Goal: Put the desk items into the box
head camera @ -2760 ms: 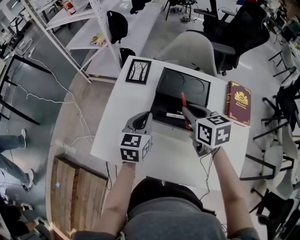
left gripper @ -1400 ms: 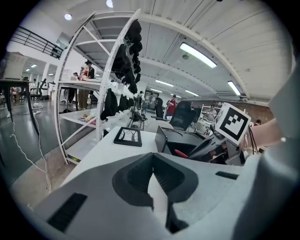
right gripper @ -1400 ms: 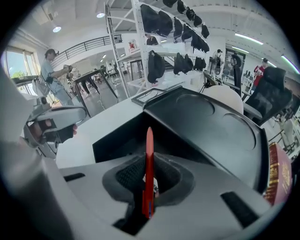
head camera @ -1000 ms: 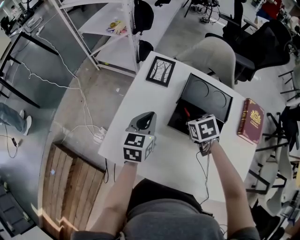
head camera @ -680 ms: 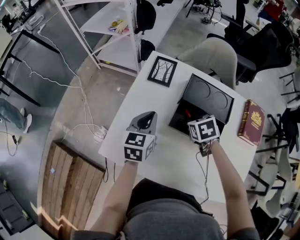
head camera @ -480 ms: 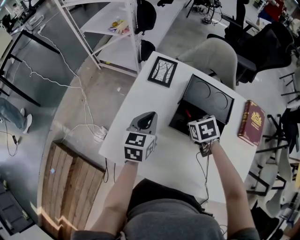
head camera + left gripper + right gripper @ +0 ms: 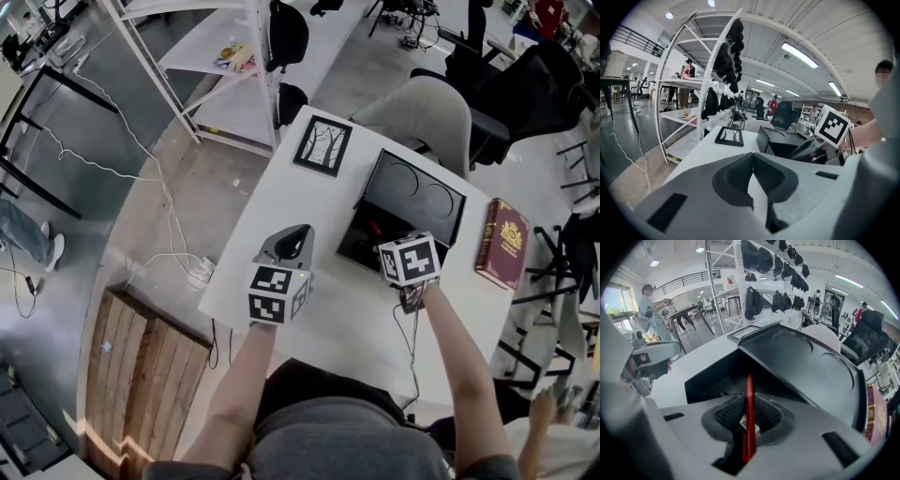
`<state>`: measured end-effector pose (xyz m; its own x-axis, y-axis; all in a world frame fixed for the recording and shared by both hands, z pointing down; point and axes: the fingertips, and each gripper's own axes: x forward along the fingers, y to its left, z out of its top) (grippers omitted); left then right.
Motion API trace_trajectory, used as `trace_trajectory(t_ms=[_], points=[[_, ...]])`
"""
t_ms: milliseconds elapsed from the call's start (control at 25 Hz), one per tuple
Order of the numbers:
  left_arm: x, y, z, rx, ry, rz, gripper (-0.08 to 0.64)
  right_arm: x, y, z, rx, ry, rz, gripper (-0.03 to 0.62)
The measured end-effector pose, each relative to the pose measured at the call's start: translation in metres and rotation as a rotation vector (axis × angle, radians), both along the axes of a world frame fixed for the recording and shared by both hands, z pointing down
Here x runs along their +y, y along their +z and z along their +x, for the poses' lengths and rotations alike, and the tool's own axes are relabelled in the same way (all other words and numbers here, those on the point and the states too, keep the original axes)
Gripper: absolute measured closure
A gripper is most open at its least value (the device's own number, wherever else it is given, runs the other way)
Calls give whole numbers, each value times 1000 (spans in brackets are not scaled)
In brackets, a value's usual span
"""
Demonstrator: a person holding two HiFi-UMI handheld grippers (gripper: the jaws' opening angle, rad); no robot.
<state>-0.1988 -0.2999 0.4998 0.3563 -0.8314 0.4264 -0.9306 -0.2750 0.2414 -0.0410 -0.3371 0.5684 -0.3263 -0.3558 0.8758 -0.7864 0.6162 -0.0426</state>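
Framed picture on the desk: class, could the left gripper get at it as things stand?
Probably yes: the left gripper is empty, and only bare desk lies between it and the framed picture.

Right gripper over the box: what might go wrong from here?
The right gripper has just been opening its jaws with the thin red item between them over the box: it may drop askew and strike the rim. It might also stick to a pad and lift out again. The raised lid stands close behind; a careless withdrawal might bump it.
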Motion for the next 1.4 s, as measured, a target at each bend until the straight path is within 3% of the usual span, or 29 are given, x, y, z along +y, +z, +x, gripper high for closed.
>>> trace_trajectory(t_ms=[640, 1000, 1400], points=[[-3, -12, 13, -16, 47, 31, 554, 2, -69, -5, -191, 70, 161, 540], [-1, -23, 21, -38, 63, 59, 554, 11, -114, 8, -340, 163, 269, 586], [10, -42, 27, -76, 47, 96, 554, 33, -147, 29, -450, 201, 347, 588]])
